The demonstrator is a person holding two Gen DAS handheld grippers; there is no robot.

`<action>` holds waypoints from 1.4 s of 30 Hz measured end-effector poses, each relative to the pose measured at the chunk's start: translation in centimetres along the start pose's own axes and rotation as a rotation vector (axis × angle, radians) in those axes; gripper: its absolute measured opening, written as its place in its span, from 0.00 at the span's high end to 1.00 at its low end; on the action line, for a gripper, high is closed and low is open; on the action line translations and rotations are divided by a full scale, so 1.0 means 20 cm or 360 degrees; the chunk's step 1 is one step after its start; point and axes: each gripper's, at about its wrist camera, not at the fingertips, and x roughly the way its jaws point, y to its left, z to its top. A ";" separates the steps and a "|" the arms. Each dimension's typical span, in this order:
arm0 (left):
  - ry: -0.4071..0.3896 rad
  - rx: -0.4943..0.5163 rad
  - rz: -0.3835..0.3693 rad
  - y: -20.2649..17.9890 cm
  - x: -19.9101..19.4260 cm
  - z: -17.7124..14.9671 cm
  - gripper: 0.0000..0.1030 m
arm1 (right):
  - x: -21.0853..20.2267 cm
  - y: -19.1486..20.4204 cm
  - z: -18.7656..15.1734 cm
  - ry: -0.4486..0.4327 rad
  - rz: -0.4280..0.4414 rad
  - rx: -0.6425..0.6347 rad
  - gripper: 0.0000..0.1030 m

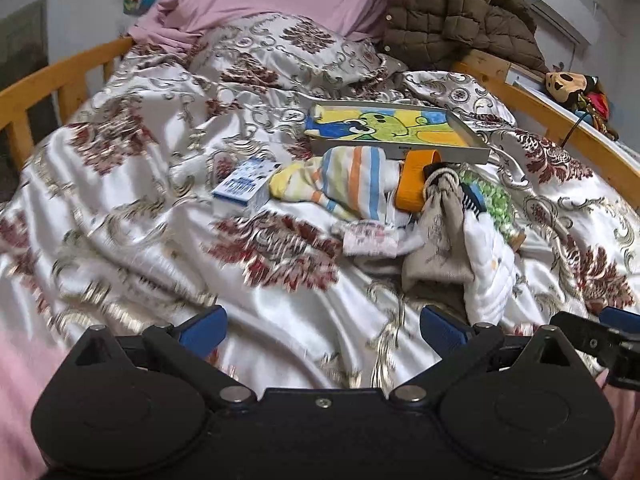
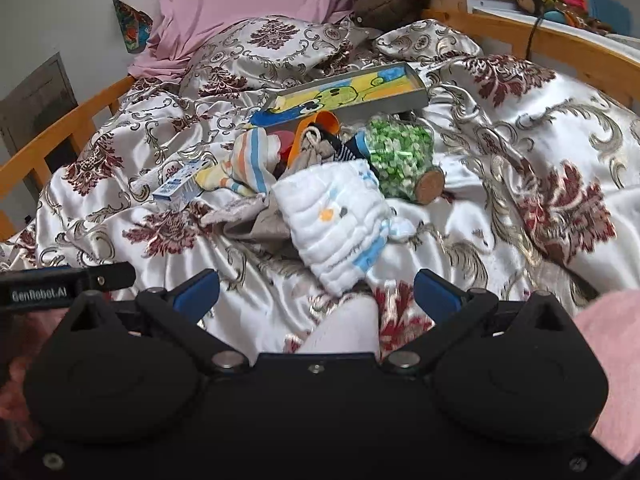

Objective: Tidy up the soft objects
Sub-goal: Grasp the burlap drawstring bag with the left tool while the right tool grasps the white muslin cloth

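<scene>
Dim, even light; motion blur, fisheye-warped edges.

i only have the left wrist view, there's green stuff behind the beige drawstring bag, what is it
Observer: The right wrist view shows a clear jar of green pieces lying on its side, its cork lid facing the camera.
Operator: and the white quilted cloth, plain?
Observer: No, the white quilted cloth has small orange, grey and blue prints, seen across its whole face from the right.
Operator: is the right hand-held gripper holding anything
Observer: No. The right hand-held gripper is open and empty, just short of that cloth's near edge.
Operator: anything under it?
Observer: A pale pink rounded shape sits between its fingers, low down; I cannot tell what it is.
</scene>
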 end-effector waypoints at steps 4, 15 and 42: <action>0.0005 0.0076 -0.0066 0.01 0.11 0.15 0.01 | 0.08 0.00 0.07 -0.0021 -0.0039 -0.0106 0.01; -0.0026 0.0333 -0.0433 -0.05 0.41 0.33 0.01 | 0.33 0.01 0.15 0.0090 0.0043 -0.0216 0.01; 0.0509 0.0033 -0.1144 -0.15 1.22 0.53 0.34 | 0.57 -0.08 0.23 0.0287 0.0229 -0.0041 0.30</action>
